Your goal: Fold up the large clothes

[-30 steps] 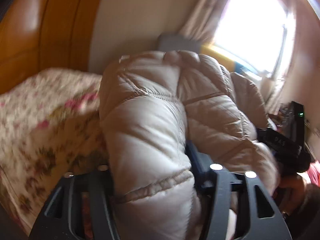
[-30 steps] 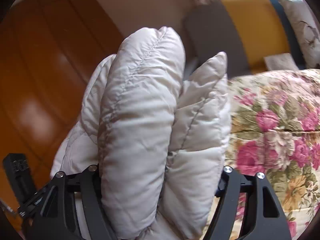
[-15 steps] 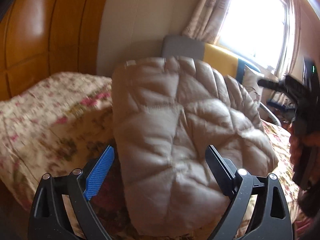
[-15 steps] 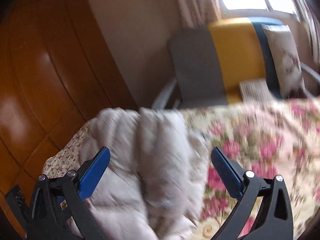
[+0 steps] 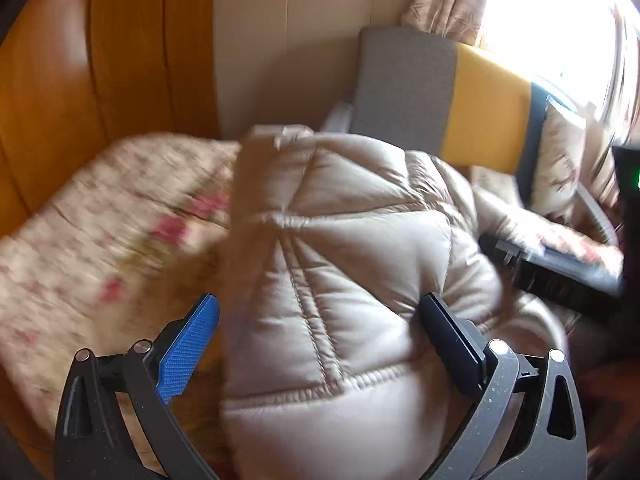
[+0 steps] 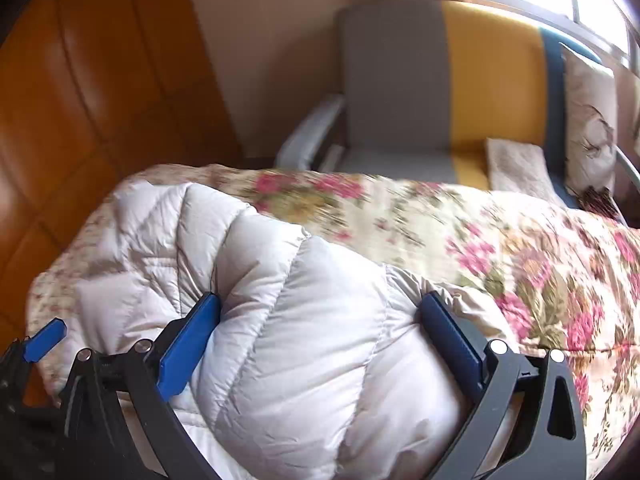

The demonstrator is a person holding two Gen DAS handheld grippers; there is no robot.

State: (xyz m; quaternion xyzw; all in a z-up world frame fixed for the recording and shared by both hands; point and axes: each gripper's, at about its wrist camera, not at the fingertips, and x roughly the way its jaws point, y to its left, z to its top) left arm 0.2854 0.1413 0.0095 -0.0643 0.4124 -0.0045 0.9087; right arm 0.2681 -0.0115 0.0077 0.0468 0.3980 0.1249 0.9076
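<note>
Two grippers are seen above one quilted puffer jacket (image 5: 340, 280), which is laid folded near the headboard-side edge of the bed's floral bedspread (image 6: 540, 264). The left gripper (image 5: 320, 320) is opening, its pads clear of the fabric; the right gripper (image 6: 320, 316) is spread wide, nothing pinched. The jacket is judged light, soft, springy and slippery; a deep bite at a stitched seam or hem is advised.

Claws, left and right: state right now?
Left claw: opening wide, puffer jacket between the fingers, not gripped.
Right claw: open, jacket bulging between, not clamped.
</note>
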